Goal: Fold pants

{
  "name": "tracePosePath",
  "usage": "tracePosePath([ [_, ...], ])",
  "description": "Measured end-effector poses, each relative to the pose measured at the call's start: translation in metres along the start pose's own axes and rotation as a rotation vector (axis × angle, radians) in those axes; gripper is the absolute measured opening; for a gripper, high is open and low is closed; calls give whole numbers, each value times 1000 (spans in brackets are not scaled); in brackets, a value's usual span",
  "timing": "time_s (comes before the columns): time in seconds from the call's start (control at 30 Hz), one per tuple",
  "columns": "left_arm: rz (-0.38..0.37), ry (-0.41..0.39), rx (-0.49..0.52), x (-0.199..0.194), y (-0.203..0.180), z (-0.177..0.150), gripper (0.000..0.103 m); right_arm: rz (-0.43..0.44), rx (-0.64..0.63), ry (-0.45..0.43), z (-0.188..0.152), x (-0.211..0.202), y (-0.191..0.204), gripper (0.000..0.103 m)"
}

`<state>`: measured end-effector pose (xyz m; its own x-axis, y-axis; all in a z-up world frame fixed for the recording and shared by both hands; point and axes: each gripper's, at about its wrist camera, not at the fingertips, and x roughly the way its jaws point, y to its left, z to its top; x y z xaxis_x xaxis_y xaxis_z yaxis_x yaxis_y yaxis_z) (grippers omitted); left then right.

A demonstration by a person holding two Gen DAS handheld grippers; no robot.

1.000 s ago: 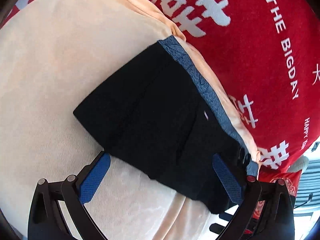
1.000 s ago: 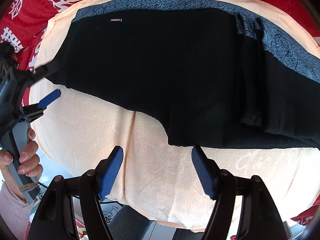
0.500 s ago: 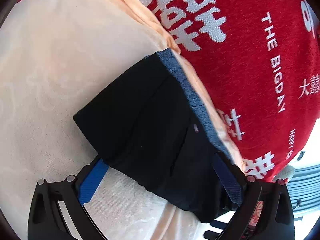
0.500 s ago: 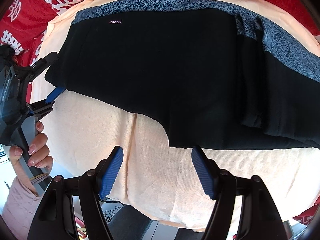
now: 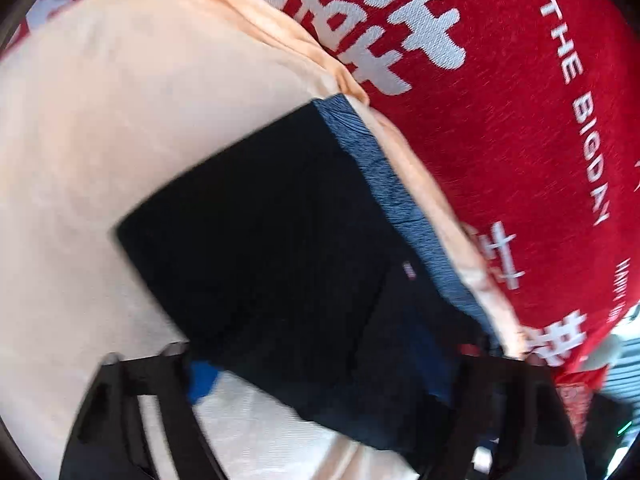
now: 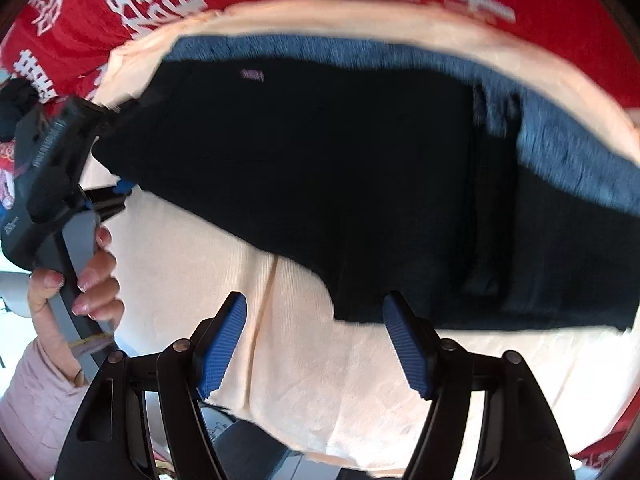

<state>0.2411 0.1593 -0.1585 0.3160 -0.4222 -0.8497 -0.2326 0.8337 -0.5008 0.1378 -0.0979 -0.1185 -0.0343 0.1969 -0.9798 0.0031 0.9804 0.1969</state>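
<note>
Black pants point(image 5: 288, 248) with a grey-blue patterned waistband point(image 5: 384, 184) lie flat on a peach towel point(image 5: 120, 120). They also show in the right wrist view point(image 6: 340, 168). My left gripper point(image 5: 320, 380) is open, with its fingers astride the near end of the pants, one pad point(image 5: 202, 378) under the edge. In the right wrist view it sits at the pants' left end point(image 6: 116, 152). My right gripper point(image 6: 316, 340) is open and empty, just short of the pants' lower edge.
A red blanket point(image 5: 500, 100) with white lettering lies beyond the towel. The towel's front edge point(image 6: 360, 448) hangs over the surface. A hand in a pink sleeve point(image 6: 60, 320) holds the left gripper.
My left gripper has pushed forward so the end of the pants now lies between its fingers. My right gripper has moved closer to the pants' lower edge.
</note>
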Motion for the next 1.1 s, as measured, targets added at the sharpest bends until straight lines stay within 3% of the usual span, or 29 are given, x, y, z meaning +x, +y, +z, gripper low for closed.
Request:
tracePosePath([
  [0.07, 67, -3, 54, 1, -2, 0, 43, 0, -16, -17, 13, -11, -2, 74],
  [0.13, 111, -21, 143, 1, -11, -4, 42, -3, -30, -44, 29, -25, -5, 74],
  [0.3, 355, -172, 653, -3, -73, -45, 40, 64, -62, -42, 78, -45, -1, 74],
  [0.4, 424, -206, 805, 2, -87, -63, 40, 130, -103, 7, 108, -45, 21, 74],
  [0.53, 463, -210, 847, 5, -86, -69, 40, 221, -157, 70, 148, -38, 65, 78],
  [0.63, 494, -226, 892, 7, -91, -76, 40, 274, -213, 179, 174, -18, 107, 79],
  [0.8, 519, -240, 907, 8, -99, -80, 40, 171, -378, 326, 191, 32, 175, 79],
  [0.9, 524, -242, 906, 7, -99, -80, 40, 87, -433, 367, 191, 54, 193, 79],
  [1.0, 528, -228, 901, 6, -101, -80, 40, 53, -408, 410, 191, 68, 188, 79],
  [1.03, 518, -219, 896, 5, -102, -80, 40, 52, -396, 422, 191, 72, 184, 68],
  [1.07, 516, -226, 900, 3, -105, -83, 40, 64, -391, 428, 190, 74, 181, 26],
  [1.1, 512, -237, 909, -2, -111, -85, 40, 92, -375, 428, 189, 73, 176, 18],
])
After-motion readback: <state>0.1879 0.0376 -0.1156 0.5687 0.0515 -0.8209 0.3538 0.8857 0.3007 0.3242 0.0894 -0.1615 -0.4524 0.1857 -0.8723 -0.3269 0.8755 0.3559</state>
